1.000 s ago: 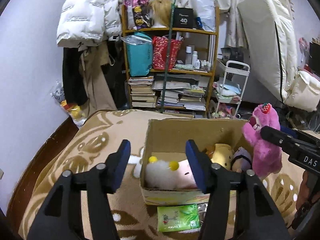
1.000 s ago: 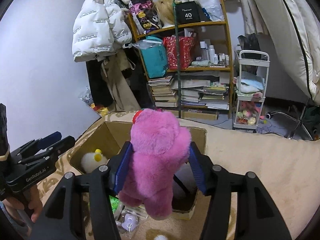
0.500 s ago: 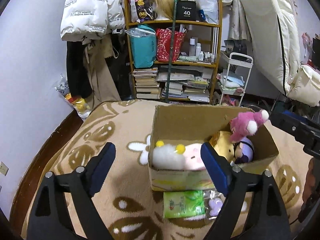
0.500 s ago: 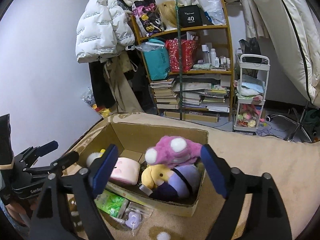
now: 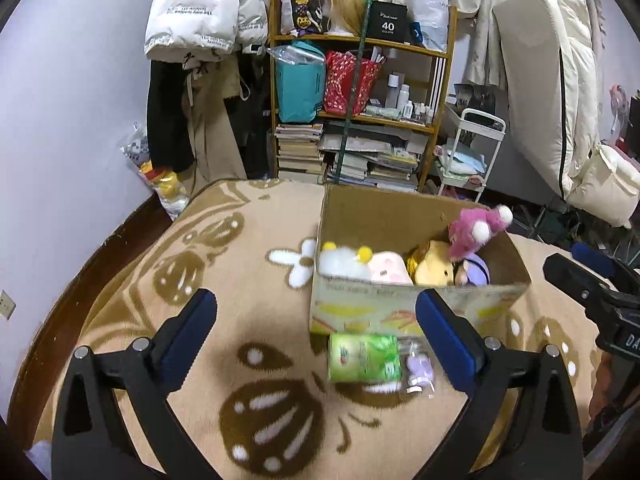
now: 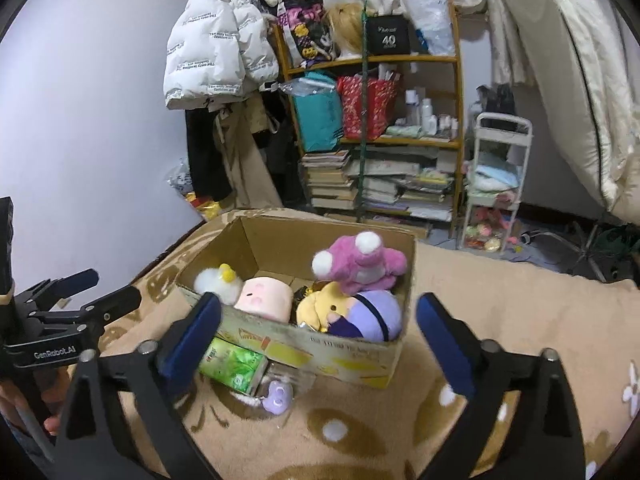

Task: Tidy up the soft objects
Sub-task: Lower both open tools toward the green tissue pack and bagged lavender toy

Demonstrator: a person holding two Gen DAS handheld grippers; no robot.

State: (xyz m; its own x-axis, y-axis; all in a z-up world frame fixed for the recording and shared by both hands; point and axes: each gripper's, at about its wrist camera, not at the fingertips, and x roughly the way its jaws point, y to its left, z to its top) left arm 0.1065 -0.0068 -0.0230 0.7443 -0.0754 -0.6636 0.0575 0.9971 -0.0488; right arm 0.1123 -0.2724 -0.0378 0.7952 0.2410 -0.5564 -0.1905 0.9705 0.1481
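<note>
A cardboard box stands on the brown patterned blanket. Inside lie a white plush, a pink square plush, a yellow plush and a purple plush. The pink bear lies upside down on top of them. My left gripper hovers in front of the box, its jaws opening, nothing between them. My right gripper is back from the box's near side, its jaws also opening and empty.
A green tissue pack and a small purple item in clear wrap lie against the box's front. Behind stand a crowded bookshelf, a white trolley, hanging coats and a leaning mattress.
My right gripper let go of the pink bear, which dropped into the box. Both grippers opened wide and drew back from the box.
</note>
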